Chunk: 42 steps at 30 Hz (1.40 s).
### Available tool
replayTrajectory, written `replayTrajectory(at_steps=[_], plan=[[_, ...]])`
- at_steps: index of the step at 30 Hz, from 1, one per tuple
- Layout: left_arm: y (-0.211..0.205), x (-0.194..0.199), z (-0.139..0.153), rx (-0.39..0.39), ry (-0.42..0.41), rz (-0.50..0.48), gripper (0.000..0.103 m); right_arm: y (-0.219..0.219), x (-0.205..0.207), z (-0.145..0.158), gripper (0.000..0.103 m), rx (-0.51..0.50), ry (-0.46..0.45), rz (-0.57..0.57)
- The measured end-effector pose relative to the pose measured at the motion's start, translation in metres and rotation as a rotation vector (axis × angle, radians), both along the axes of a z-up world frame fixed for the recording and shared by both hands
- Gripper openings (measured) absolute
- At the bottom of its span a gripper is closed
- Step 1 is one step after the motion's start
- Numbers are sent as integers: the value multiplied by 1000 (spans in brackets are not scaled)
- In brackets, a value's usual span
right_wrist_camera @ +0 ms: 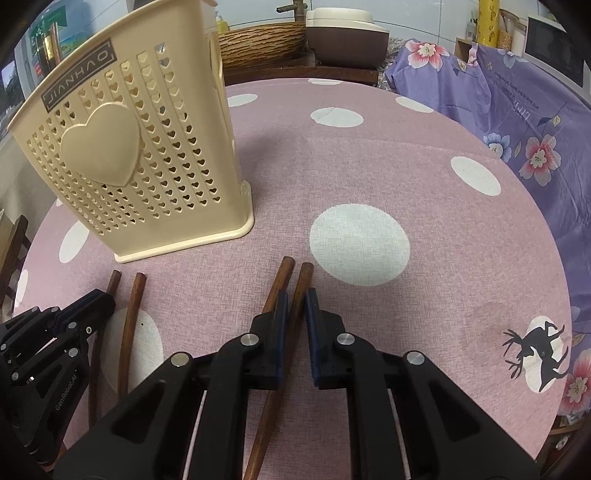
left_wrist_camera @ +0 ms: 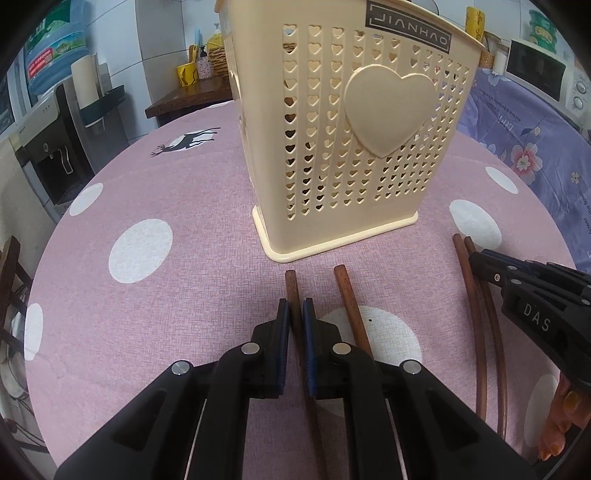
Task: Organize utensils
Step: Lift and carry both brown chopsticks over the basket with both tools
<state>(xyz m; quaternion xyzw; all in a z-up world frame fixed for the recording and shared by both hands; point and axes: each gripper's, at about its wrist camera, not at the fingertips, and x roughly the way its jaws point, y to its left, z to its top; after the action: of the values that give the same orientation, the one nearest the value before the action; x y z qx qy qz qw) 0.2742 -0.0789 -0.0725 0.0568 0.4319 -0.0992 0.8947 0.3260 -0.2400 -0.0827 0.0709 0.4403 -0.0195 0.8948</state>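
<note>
Four brown wooden chopsticks lie on the pink dotted tablecloth in front of a cream perforated utensil basket [left_wrist_camera: 351, 133], which also shows in the right wrist view [right_wrist_camera: 147, 155]. My left gripper [left_wrist_camera: 294, 314] is shut on one chopstick [left_wrist_camera: 291, 291]; a second chopstick [left_wrist_camera: 351, 306] lies just right of it. My right gripper [right_wrist_camera: 295, 306] straddles one chopstick [right_wrist_camera: 301, 291] with its jaws nearly closed around it; its partner [right_wrist_camera: 279, 284] lies against the outside of the left finger. Each gripper shows in the other's view: the right [left_wrist_camera: 532, 295], the left [right_wrist_camera: 59, 332].
The round table [right_wrist_camera: 406, 166] has a purple floral cloth [right_wrist_camera: 524, 129] draped at its right. A water dispenser [left_wrist_camera: 62, 122] stands at the far left. A woven basket [right_wrist_camera: 258, 44] and a rice cooker [right_wrist_camera: 343, 33] sit behind the table.
</note>
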Motion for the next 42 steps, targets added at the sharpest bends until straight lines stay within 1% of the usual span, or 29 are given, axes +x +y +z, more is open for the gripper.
replayTrajectory(at_steps=[6, 12, 18, 24, 29, 37, 42], plan=[[0, -1, 0, -5, -3, 5, 8, -7, 1, -1, 9, 54, -9, -3], [6, -3, 3, -39, -9, 9, 8, -11, -1, 1, 8, 100, -28, -4], [16, -14, 19, -105, -40, 3, 8, -19, -12, 12, 8, 124, -77, -6], [31, -36, 47, -198, -108, -14, 8, -30, -39, 37, 8, 171, -175, 21], [42, -57, 80, -259, -189, -23, 8, -36, -65, 65, 8, 210, -267, 59], [55, -90, 123, -321, -312, -42, 8, -40, -112, 112, 7, 222, -422, 127], [55, -104, 136, -332, -364, -56, 8, -37, -132, 131, 7, 213, -486, 154]])
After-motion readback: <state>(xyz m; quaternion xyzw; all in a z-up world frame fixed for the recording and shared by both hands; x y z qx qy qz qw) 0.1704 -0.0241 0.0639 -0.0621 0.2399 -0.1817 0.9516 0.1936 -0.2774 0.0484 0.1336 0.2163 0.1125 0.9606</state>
